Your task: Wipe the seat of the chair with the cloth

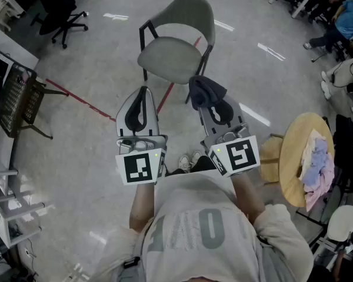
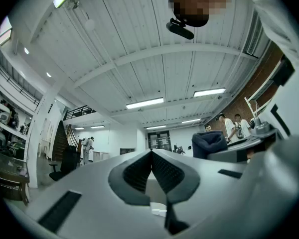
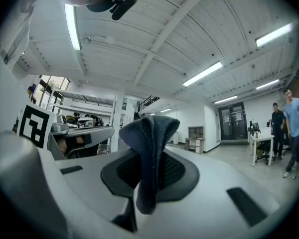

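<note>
A grey chair (image 1: 172, 56) with a black frame stands on the floor ahead of me, its seat bare. My right gripper (image 1: 213, 98) is shut on a dark blue-grey cloth (image 1: 205, 90), which bunches above the jaw tips just short of the seat's near right edge. In the right gripper view the cloth (image 3: 150, 153) stands up folded between the right gripper's (image 3: 148, 169) jaws. My left gripper (image 1: 142, 94) is shut on nothing, held beside the right one, short of the seat. In the left gripper view the left gripper (image 2: 151, 156) points up at the ceiling, and the cloth (image 2: 208, 142) shows at right.
A round wooden table (image 1: 297, 157) with pale cloths (image 1: 317, 163) piled on it stands at right. A black office chair (image 1: 62, 13) is far left, a black rack (image 1: 17, 101) at left. Red tape (image 1: 76, 97) crosses the floor. People sit at the far right (image 1: 341, 22).
</note>
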The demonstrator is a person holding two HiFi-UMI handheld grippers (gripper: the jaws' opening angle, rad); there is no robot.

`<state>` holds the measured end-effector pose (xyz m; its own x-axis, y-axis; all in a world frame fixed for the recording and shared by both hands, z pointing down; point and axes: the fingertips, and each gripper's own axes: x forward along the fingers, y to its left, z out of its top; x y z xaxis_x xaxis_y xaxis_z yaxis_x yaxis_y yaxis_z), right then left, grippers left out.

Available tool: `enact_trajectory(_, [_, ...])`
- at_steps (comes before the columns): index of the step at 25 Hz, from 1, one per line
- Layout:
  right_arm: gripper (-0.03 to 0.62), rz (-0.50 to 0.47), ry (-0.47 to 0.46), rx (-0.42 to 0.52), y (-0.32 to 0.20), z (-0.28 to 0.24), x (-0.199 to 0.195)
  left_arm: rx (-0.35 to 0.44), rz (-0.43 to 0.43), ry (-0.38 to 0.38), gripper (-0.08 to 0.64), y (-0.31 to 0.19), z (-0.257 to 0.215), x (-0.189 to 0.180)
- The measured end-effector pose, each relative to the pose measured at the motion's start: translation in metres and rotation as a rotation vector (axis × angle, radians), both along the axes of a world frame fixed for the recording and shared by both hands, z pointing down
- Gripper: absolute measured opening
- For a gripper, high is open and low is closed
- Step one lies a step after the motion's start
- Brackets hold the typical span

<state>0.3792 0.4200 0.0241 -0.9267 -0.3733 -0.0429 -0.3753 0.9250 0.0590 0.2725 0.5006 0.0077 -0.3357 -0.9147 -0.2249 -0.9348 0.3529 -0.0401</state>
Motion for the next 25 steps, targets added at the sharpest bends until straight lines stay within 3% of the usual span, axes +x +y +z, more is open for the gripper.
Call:
enact_trajectory(8, [0.058, 0.003, -0.005, -0.009, -0.006, 0.001, -0.009, 0.013, -0.017, 0.009, 0.015, 0.005, 0.003, -0.018])
enact_trajectory(13, [0.058, 0.023, 0.003, -0.029, -0.022, 0.014, -0.03, -0.02, -0.018, 0.023, 0.015, -0.006, 0.018, -0.047])
enact_trajectory(16, [0.058, -0.009, 0.033, -0.018, -0.031, 0.019, -0.05, -0.028, -0.021, 0.018, 0.015, -0.019, 0.018, -0.061])
enact_trajectory(22, [0.058, -0.083, -0.002, -0.031, -0.071, 0.027, -0.106, -0.009, -0.044, -0.011, 0.015, -0.054, 0.021, -0.098])
enact_trajectory(25, [0.058, -0.097, -0.015, -0.013, -0.1, 0.023, -0.146, -0.014, -0.056, -0.03, 0.015, -0.078, 0.024, -0.136])
